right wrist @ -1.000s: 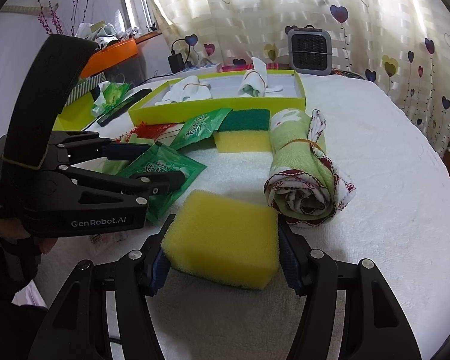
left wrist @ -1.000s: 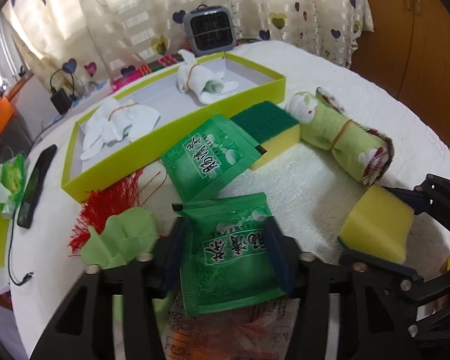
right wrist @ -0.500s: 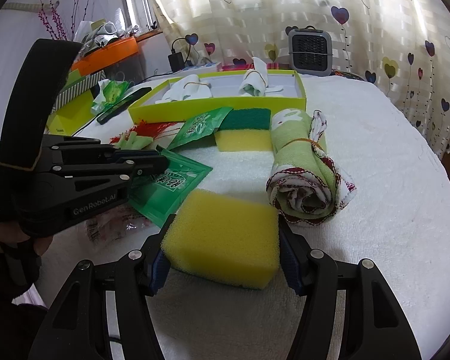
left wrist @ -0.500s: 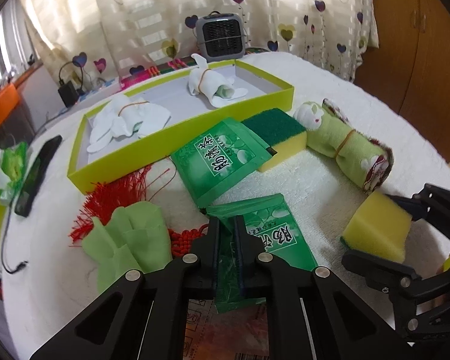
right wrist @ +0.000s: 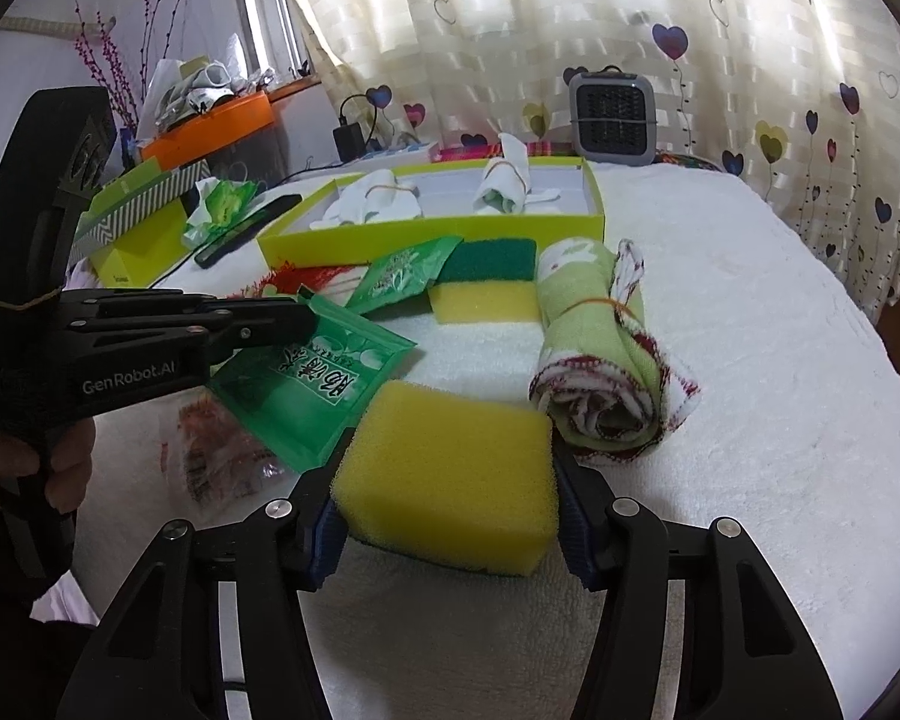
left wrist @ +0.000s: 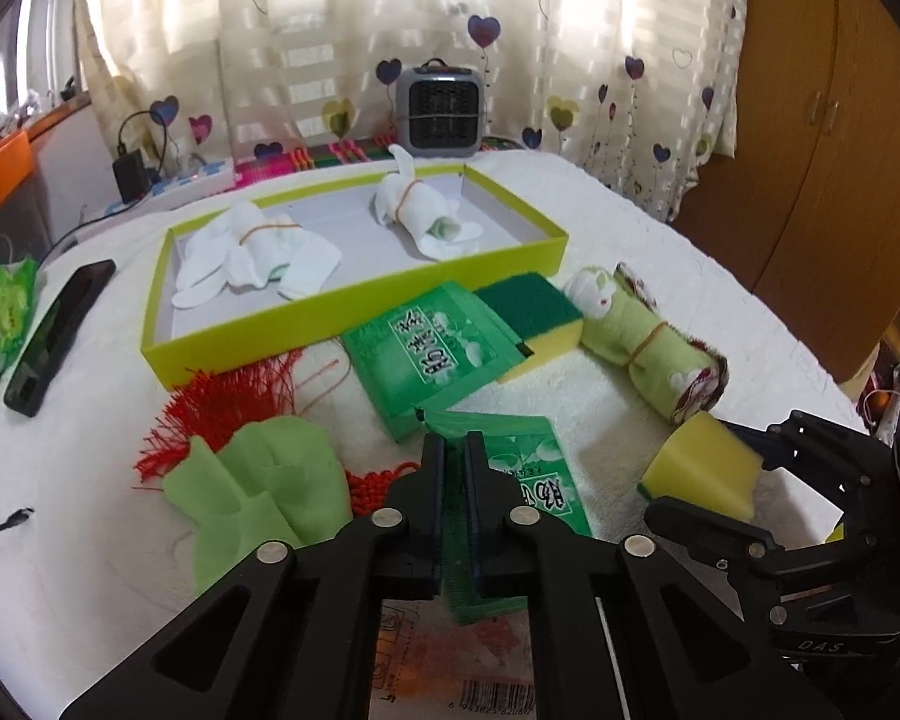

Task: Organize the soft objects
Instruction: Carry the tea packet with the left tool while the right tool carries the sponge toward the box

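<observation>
Green sachet (left wrist: 528, 480) is pinched along its left edge between the nearly closed fingers (left wrist: 435, 480) of the left gripper (left wrist: 455, 468); its long axis runs forward and away from the fingertips, printed face up, far corner aimed at a second green sachet (left wrist: 432, 354) lying flat ahead. Yellow sponge (right wrist: 450, 474) is clamped between the spread fingers (right wrist: 570, 534) of the right gripper (right wrist: 447, 534), long axis crosswise to the fingers, broad face upward. Rolled green towel (right wrist: 594, 354) is seen just ahead-right of those fingers, touching the sponge's far corner, its axis running forward. Green-topped sponge (right wrist: 486, 288) lies further ahead. Yellow-green tray (left wrist: 354, 324), beyond the left fingertips, holds two white rolled cloths (left wrist: 258, 252). Folded green cloth (left wrist: 270, 486) and red tassels (left wrist: 234, 396) are noted left of the left fingers, on the white-covered bench (right wrist: 750, 360).
</observation>
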Available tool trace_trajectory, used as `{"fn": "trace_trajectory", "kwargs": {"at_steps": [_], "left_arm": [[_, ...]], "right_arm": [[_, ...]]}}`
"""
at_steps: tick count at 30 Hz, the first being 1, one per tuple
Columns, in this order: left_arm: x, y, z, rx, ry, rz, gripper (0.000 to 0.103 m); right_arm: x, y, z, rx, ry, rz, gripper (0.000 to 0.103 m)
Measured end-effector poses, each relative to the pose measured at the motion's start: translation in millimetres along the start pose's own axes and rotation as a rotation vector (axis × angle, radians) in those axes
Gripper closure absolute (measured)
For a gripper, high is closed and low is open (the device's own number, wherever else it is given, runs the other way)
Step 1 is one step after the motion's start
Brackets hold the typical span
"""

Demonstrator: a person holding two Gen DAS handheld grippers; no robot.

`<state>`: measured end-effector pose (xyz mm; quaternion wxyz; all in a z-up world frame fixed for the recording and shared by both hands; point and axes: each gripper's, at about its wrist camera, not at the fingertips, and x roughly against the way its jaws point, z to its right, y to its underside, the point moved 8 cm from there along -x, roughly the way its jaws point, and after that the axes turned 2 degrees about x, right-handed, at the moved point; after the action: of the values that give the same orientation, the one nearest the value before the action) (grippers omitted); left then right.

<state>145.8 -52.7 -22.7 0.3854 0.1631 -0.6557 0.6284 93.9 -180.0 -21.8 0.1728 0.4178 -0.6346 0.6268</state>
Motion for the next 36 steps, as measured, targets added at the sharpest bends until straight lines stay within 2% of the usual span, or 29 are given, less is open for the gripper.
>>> {"fn": "trace_trajectory", "kwargs": {"at_steps": [3, 11, 19, 36], "left_arm": [[4, -5, -4, 0.012, -0.001, 0.012, 0.102], [3, -4, -9, 0.028, 0.006, 0.004, 0.103], [22, -21, -15, 0.032, 0.001, 0.064, 0.103], [35, -52, -22, 0.027, 0.005, 0.121, 0.103]], "right_arm": [[3, -5, -1, 0.004, -0.003, 0.011, 0.045], [5, -11, -3, 0.006, -0.001, 0.024, 0.045], [12, -21, -3, 0.008, 0.001, 0.049, 0.045], [14, -53, -5, 0.025, 0.000, 0.094, 0.045]]}}
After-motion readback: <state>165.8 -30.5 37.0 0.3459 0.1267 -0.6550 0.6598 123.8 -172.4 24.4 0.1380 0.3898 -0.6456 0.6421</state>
